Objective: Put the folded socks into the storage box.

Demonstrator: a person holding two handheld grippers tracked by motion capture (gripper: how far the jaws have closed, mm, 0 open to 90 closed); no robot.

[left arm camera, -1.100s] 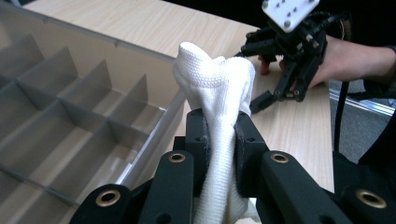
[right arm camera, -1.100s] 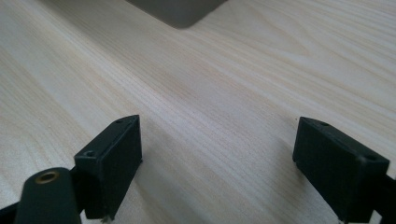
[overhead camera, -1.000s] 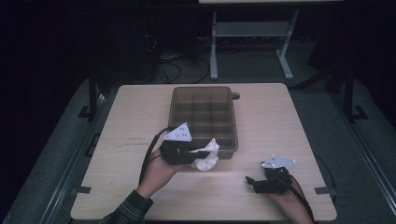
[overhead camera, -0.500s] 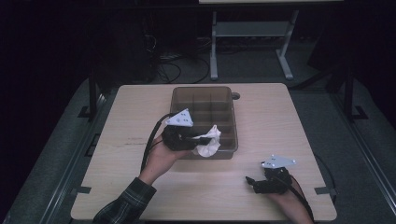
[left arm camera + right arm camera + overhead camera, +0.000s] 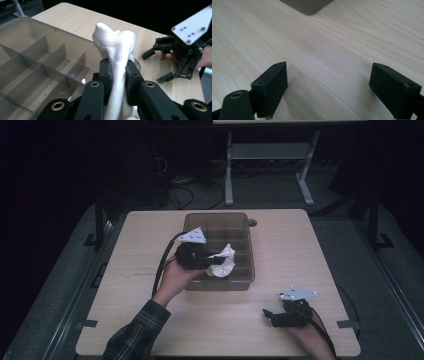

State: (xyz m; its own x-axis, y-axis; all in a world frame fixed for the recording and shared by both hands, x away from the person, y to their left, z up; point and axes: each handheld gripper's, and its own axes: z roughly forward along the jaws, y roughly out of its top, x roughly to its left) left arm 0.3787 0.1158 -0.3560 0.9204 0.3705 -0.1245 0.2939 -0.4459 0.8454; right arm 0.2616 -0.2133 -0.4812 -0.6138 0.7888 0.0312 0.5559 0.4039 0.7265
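We hold a white sock (image 5: 115,53) tight in our left tool (image 5: 206,260) over the divided bin (image 5: 192,222), our right tool (image 5: 274,315) resting open on the desk (image 5: 300,250), and next we should lower the sock into a slot.

White knit cloth (image 5: 115,53); translucent grey-brown box (image 5: 239,231).

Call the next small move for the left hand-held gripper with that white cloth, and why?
Probably lower it into a compartment, then open. The left hand-held gripper is shut on the white cloth and sits over the divided bin, whose visible cells look empty. The right hand-held gripper rests open on the table, clear of the bin.
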